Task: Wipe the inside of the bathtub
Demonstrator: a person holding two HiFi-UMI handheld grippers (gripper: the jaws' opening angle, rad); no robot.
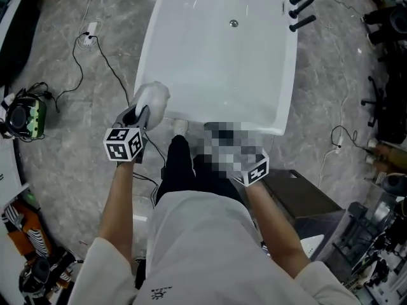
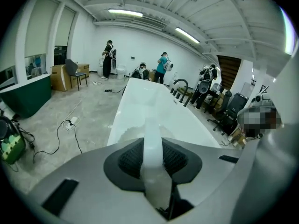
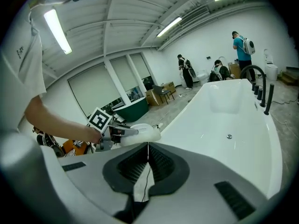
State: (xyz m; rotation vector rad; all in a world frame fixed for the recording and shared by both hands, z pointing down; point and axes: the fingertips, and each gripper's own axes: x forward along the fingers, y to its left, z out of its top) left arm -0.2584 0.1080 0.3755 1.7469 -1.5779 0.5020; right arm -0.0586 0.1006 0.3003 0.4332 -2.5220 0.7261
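Bathtub fills the upper centre of the head view, standing on a grey marbled floor. Its long axis runs from the lower middle of the frame up to the top edge, leaning slightly left. It is a white, glossy, rounded-rectangular shell with a broad smooth rim and a shallow basin. A small round metal drain sits toward the far end, and a black curved faucet stands on the rim at the upper right.

The left tongs sit at the tub's near left corner, clamped on a white cloth. The cloth bunches into a soft wad over the rim there; whether it touches the rim cannot be told. In the left gripper view the cloth shows as a pale folded strip pinched between the ribbed black pads.

The right tongs are closed, pads together with only a thin seam between them, and they point along the tub from its near end.

A white power strip with a black cable lies on the floor at the upper left.
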